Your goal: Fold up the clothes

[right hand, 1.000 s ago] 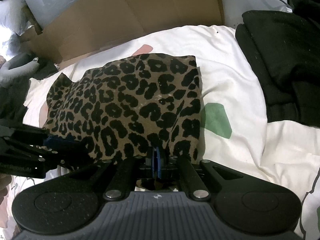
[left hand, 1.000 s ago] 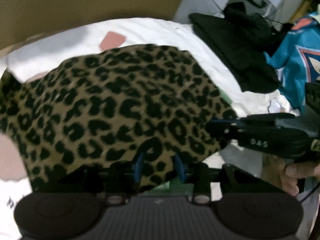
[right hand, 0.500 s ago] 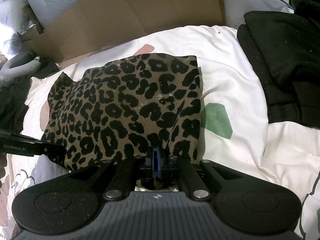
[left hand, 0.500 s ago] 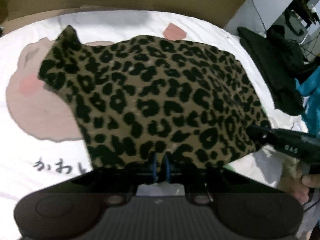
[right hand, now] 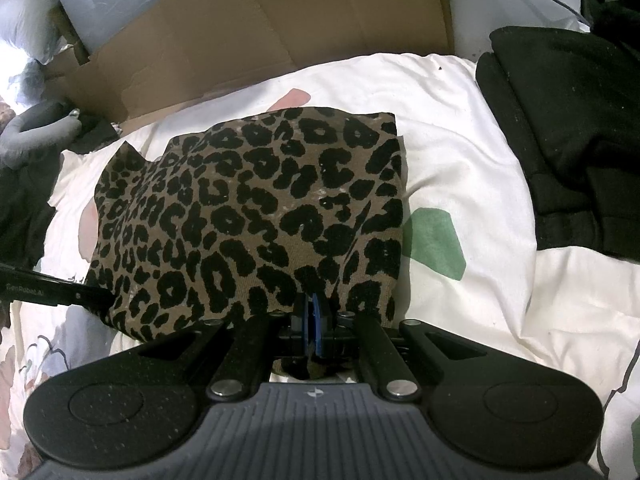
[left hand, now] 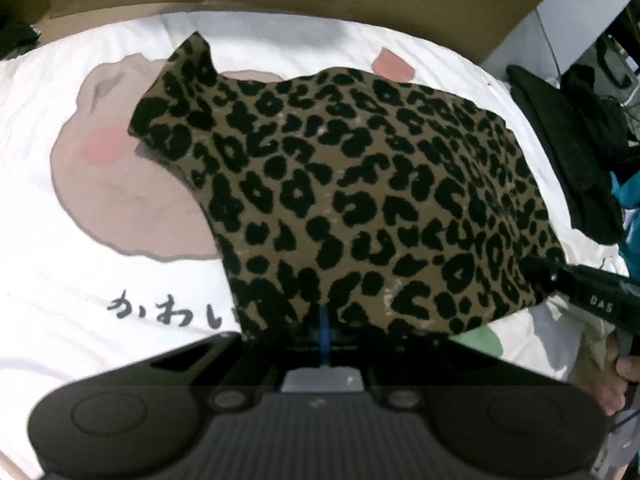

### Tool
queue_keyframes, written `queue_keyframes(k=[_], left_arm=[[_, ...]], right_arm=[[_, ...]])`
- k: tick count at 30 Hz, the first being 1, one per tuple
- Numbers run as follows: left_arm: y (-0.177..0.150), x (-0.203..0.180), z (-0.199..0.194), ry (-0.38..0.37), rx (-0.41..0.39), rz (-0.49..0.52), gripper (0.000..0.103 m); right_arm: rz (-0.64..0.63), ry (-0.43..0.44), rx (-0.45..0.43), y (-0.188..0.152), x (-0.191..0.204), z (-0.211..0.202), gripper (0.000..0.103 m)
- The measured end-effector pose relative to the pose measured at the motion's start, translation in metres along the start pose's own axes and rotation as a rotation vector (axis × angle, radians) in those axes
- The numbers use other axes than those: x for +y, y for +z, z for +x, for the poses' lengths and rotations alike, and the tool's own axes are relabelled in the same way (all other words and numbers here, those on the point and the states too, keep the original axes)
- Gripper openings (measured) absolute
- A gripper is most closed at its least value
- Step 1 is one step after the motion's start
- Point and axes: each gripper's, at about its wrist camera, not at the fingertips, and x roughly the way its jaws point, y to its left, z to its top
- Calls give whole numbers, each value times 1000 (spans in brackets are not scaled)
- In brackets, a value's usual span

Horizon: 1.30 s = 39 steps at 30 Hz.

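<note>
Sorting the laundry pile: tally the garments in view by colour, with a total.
Leopard-print: 1, the leopard-print garment, pinched at its near edge by the left gripper and the right gripper.
Black: 1 pile, the black clothes; pieces not separable.
Teal: 1, the teal garment.
Total: 3.

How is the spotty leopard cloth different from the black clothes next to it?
The leopard-print garment is tan with black spots; the black clothes are plain dark. The leopard-print garment lies mid-bed with the left gripper and right gripper shut on its near edge; nothing holds the black clothes, heaped at the bed's right side. Both rest on the white bedsheet.
</note>
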Motion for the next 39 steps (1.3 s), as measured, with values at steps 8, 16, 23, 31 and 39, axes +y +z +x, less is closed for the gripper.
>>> queue_keyframes(k=[8, 16, 23, 31, 39], left_arm=[[-1, -1, 0, 20, -1, 25, 3], [2, 0, -12, 6, 6, 22, 4], [2, 4, -23, 11, -16, 23, 13], [0, 1, -28, 24, -40, 60, 33], [-2, 6, -25, 30, -42, 44, 45]], right_arm=[[-16, 0, -6, -1, 1, 1, 6], [-22, 5, 2, 0, 0, 1, 6], [33, 14, -12, 3, 1, -18, 12], [98, 24, -29, 6, 1, -41, 23], [158, 8, -17, 0, -9, -53, 32]])
